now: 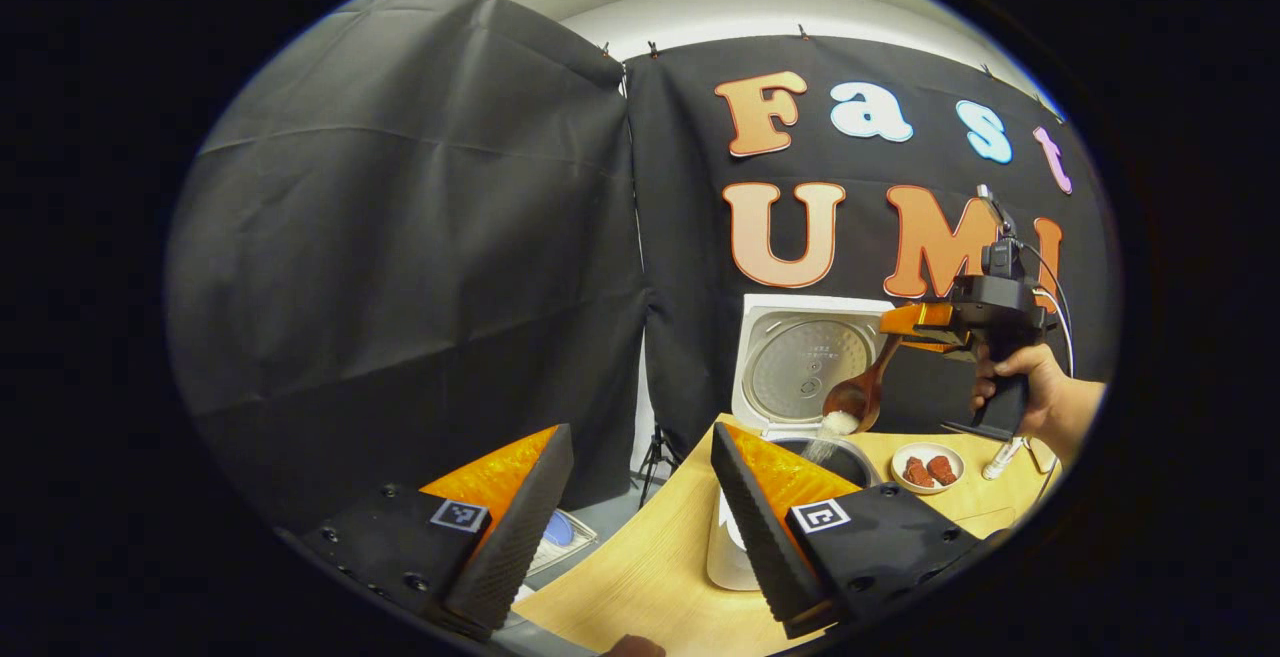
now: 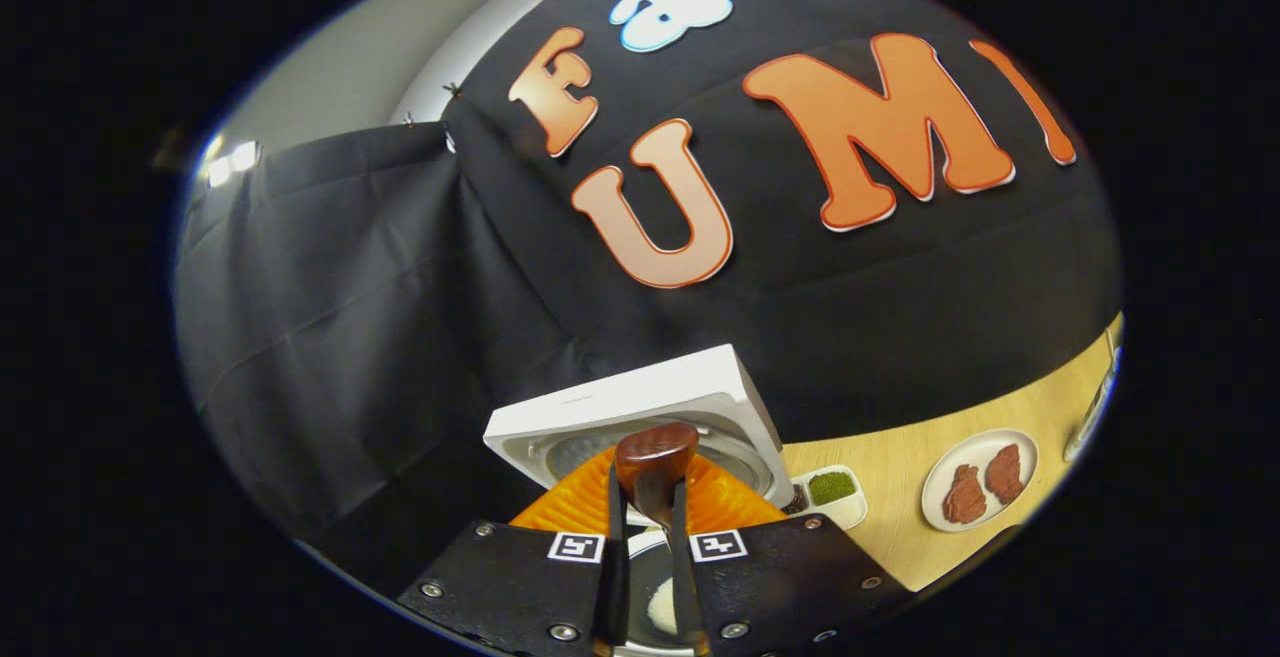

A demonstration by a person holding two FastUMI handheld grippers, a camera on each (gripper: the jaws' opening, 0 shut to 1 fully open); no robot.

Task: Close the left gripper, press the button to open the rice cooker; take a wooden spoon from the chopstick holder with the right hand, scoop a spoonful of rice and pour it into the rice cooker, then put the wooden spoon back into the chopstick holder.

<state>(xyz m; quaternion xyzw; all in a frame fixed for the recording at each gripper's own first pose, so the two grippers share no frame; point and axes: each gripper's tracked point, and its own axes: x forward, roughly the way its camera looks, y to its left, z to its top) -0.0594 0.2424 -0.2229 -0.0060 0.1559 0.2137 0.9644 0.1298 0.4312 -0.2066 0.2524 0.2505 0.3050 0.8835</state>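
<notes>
rice point(image 1: 838, 424) spilling off wooden spoon point(image 1: 862, 389) in right jaws, rice cooker point(image 1: 800, 362) lid up, left jaws wide, empty

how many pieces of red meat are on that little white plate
2. Both meat pieces lie side by side on the white plate on the wooden table: the left piece, the right piece. None looks hidden.

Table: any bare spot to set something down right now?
Yes. Bare table shows in front of the cooker, toward the left gripper. Another strip lies between the plate of meat and the small dish. Crowded over the open cooker: the right gripper tips the spoon there, spilling rice.
</notes>
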